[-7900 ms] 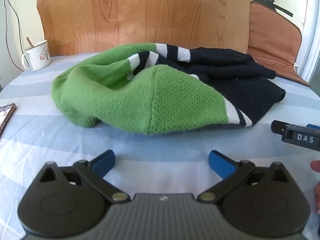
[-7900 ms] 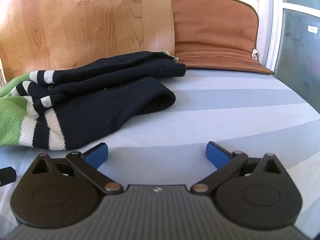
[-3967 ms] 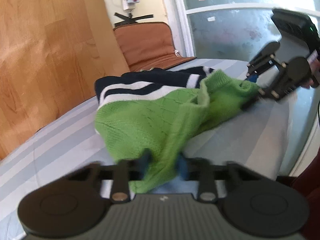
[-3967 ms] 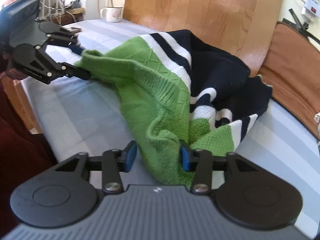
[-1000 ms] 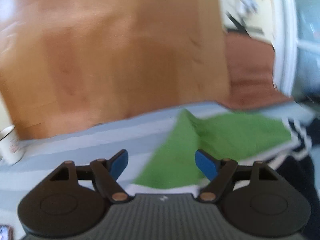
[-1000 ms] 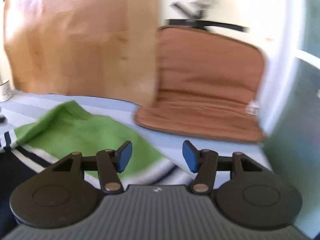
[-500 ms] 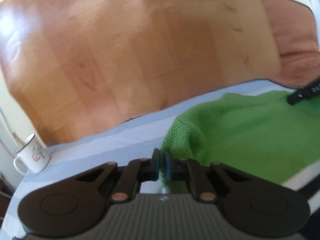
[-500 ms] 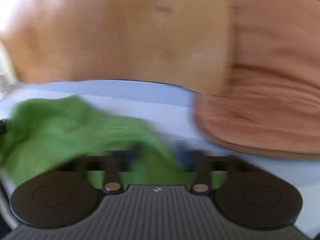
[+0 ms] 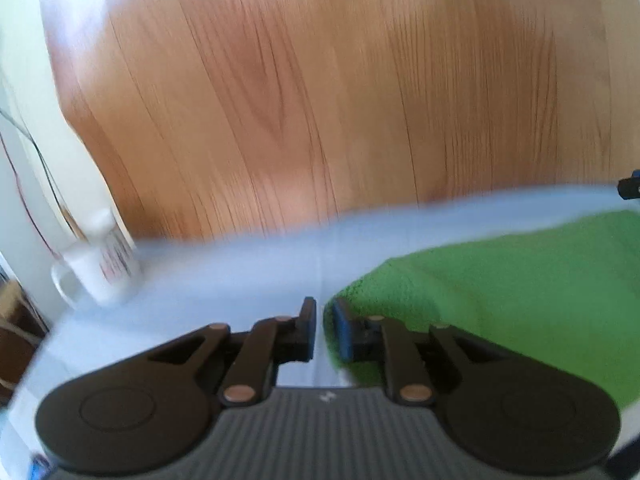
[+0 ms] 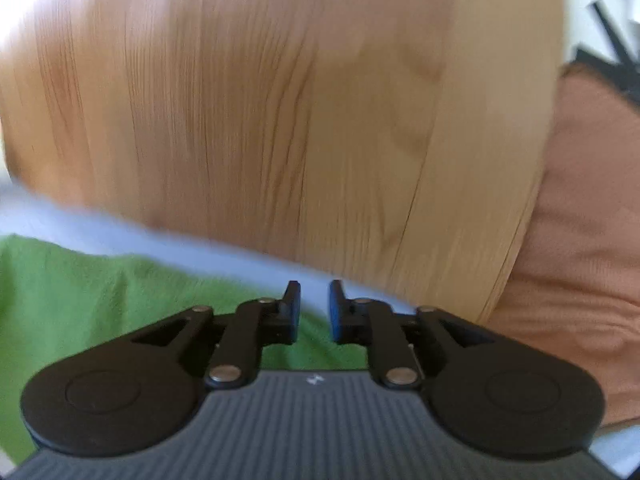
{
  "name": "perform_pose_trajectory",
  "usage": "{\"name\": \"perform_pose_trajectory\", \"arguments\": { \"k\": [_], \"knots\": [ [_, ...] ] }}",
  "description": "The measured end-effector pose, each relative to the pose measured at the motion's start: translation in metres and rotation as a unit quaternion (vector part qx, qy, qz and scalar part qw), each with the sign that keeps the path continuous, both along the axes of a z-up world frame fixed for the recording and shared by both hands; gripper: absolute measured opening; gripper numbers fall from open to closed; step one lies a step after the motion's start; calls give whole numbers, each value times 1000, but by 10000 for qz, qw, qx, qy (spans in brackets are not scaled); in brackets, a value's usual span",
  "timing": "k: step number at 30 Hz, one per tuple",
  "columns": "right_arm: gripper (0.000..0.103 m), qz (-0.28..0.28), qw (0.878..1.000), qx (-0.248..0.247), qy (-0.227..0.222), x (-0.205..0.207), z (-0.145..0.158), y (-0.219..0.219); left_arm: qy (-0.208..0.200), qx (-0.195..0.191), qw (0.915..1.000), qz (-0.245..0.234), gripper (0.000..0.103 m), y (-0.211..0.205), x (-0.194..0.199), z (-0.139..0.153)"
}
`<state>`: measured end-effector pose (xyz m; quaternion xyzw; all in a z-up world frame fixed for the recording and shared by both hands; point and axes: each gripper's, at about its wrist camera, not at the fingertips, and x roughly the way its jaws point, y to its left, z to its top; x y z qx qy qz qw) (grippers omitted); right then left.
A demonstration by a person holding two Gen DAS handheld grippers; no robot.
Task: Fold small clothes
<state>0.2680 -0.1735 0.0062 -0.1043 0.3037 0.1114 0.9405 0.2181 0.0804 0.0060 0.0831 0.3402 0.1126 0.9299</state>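
Observation:
The green part of the knit sweater lies spread flat on the pale blue striped sheet. My left gripper sits at the sweater's left corner, its jaws nearly closed with a narrow gap; the cloth edge lies beside the right finger, and no cloth shows in the gap. In the right wrist view the sweater fills the lower left. My right gripper is at its right corner, jaws slightly apart, with the sheet showing between them.
A wooden headboard rises close behind the bed. A white mug stands at the far left by the headboard. A brown cushion leans at the right. The other gripper's tip shows at the right edge.
Both grippers have moved closer to the headboard. The left jaws, shut on the green corner half a second ago, now show a small gap; the right jaws also stand slightly apart.

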Motion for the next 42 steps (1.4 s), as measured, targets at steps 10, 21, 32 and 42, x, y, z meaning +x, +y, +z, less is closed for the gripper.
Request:
{"name": "perform_pose_trajectory", "arguments": {
  "k": [10, 21, 32, 42],
  "knots": [
    [43, 1070, 9776, 1768, 400, -108, 29, -7, -731, -1148, 9892, -543, 22, 30, -134, 27],
    [46, 2473, 9302, 2238, 1531, -194, 24, 68, -1307, -2073, 9600, -1354, 31, 82, -309, 18],
    [10, 3113, 9156, 1757, 1843, -206, 49, 154, -2389, -2542, 9129, -2119, 34, 113, -394, 31],
    [56, 2532, 9242, 2001, 2041, -154, 33, 250, -2446, -2465, 9238, -1615, 41, 140, -407, 28]
  ]
}}
